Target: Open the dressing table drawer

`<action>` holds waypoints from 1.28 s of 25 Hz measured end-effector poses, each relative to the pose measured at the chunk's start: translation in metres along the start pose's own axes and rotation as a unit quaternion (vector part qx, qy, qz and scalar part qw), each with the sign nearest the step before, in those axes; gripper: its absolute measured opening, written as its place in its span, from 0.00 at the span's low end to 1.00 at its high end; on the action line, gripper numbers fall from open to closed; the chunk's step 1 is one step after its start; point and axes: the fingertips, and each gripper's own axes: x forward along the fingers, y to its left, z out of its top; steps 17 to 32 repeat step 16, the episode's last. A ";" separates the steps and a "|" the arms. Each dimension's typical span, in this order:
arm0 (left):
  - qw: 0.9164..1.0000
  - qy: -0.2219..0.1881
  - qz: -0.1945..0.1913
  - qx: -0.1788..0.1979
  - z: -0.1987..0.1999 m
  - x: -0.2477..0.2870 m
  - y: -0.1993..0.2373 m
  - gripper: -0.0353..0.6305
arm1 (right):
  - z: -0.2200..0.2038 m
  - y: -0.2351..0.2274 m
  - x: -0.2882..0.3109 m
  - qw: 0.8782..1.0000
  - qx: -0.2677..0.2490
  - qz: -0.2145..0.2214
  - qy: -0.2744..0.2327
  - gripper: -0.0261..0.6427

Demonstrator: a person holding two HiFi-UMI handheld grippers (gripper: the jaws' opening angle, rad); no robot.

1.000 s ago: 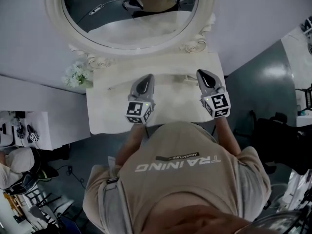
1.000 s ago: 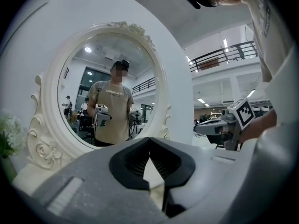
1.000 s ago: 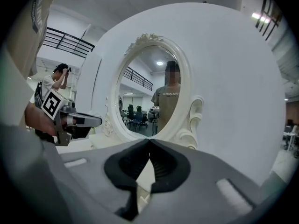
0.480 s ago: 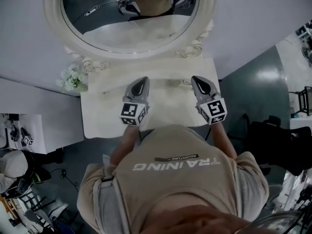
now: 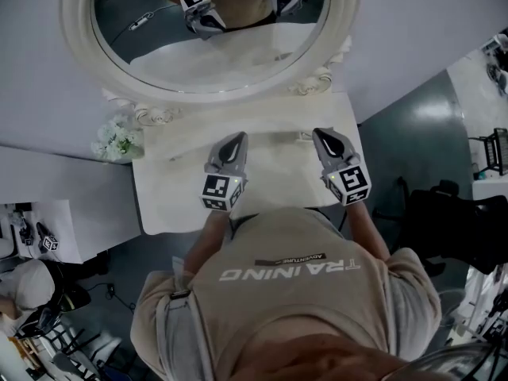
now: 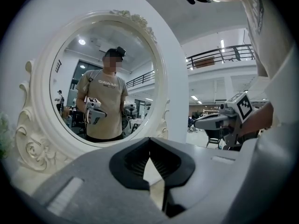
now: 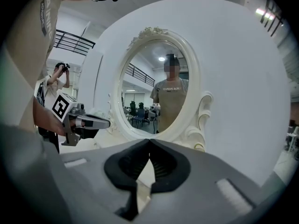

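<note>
The white dressing table (image 5: 171,193) stands against the wall under an oval mirror (image 5: 206,30). Its drawer shows in no view; the table's front lies under the person's chest. My left gripper (image 5: 237,139) hovers over the middle of the table top, pointing at the mirror, its jaws together with nothing between them (image 6: 149,140). My right gripper (image 5: 325,134) hovers beside it over the right part of the top, also shut and empty (image 7: 149,142). Each gripper shows in the other's view, the right gripper (image 6: 200,122) and the left gripper (image 7: 103,123).
A small bunch of white flowers (image 5: 116,140) sits at the table's back left corner. The carved mirror frame (image 5: 311,82) rises just behind the grippers. A white counter (image 5: 48,181) adjoins on the left; grey floor (image 5: 421,125) lies to the right.
Both grippers keep nearly the same place over the table top, still shut. Only the head view has shifted a little.
</note>
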 end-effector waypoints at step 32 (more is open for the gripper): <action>0.999 0.000 -0.014 -0.029 -0.030 0.013 0.007 0.06 | -0.008 0.009 -0.007 0.999 -0.006 -0.038 -0.009 0.05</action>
